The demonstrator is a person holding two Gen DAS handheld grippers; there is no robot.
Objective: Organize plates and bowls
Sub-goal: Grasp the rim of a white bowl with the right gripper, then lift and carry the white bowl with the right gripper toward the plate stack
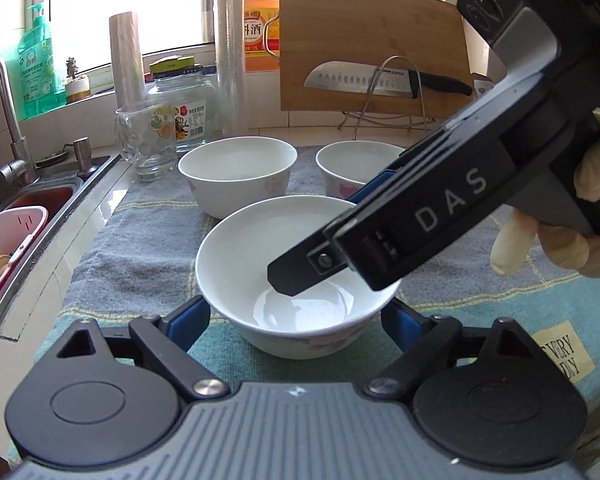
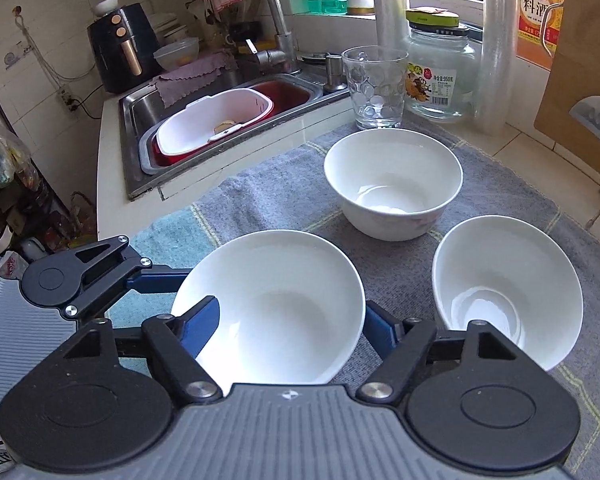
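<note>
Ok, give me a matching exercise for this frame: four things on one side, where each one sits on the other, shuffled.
Things:
1. near bowl
2. drinking glass
3. knife
4. pink-rimmed tub

Places:
a. in the sink
b. on the checked cloth
c. beside the labelled jar
d. on the wire rack, in front of the cutting board

Pairs: 1-b, 2-c, 3-d, 4-a

The right tongs [image 1: 296, 276] hide part of the far-right bowl [image 1: 352, 164].
</note>
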